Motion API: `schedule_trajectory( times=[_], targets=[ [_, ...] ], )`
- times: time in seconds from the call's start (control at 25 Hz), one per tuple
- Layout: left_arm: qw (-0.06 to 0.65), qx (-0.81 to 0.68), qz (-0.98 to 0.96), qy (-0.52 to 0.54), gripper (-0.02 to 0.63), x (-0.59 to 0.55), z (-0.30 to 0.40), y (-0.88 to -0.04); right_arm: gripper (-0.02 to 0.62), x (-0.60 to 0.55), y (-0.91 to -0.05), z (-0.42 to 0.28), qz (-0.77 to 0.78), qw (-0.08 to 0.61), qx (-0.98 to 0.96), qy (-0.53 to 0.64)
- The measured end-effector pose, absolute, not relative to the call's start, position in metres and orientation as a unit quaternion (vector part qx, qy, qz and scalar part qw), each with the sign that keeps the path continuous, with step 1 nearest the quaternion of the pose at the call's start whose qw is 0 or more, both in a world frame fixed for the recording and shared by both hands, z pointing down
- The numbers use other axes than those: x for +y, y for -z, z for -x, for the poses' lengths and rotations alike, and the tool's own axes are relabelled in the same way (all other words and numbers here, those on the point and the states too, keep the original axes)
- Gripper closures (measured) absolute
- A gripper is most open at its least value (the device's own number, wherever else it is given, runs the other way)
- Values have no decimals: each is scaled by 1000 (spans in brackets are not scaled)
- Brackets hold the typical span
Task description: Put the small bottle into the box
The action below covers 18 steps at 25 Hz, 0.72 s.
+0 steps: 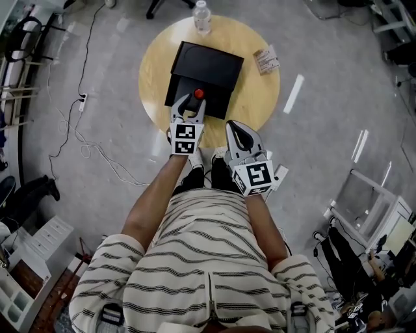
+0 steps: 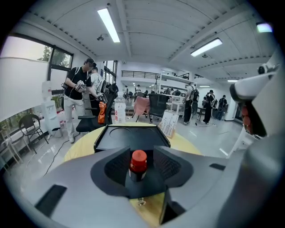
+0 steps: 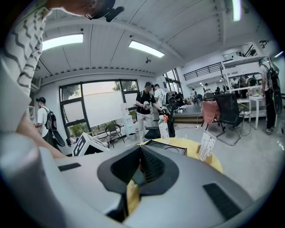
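The small dark bottle with a red cap (image 1: 199, 93) (image 2: 138, 165) stands upright on the near black part of the open black box (image 1: 208, 65) (image 2: 129, 136) on the round wooden table (image 1: 156, 71). My left gripper (image 1: 193, 103) (image 2: 139, 156) reaches over the table's near edge, and the bottle sits between its pads. A narrow gap shows on each side of the bottle, so the jaws are open around it. My right gripper (image 1: 235, 127) (image 3: 140, 153) hovers at the table's near edge to the right, its jaws shut on nothing.
A clear water bottle (image 1: 202, 16) (image 2: 119, 110) stands at the table's far edge behind the box. A small card stand (image 1: 266, 60) (image 2: 168, 123) sits at the far right. Cables (image 1: 84, 136) trail on the floor to the left. People and chairs stand further back in the room.
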<state>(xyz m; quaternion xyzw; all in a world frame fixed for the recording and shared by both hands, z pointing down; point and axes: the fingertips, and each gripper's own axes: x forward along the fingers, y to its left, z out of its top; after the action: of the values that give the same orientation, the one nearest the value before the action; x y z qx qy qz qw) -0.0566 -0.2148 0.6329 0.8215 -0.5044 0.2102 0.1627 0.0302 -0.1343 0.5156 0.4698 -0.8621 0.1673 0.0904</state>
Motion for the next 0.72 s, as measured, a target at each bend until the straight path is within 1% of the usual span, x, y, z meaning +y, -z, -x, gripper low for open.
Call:
schedule_trajectory(
  times=[0.16,0.56,0.72],
  targets=[
    [157,-509,-823,-197,459,-208,58,-617,575,-134,-511,-30,-472,85,-863,-160],
    [148,-522,-822,-172,503,-187,67,-580,575,-126,-495,-23,-471,71,-867,-148],
    [140,-523,-824,-167,542,-181,68,-565,575,-126,-490,-21,-471,63,-867,-148]
  ],
)
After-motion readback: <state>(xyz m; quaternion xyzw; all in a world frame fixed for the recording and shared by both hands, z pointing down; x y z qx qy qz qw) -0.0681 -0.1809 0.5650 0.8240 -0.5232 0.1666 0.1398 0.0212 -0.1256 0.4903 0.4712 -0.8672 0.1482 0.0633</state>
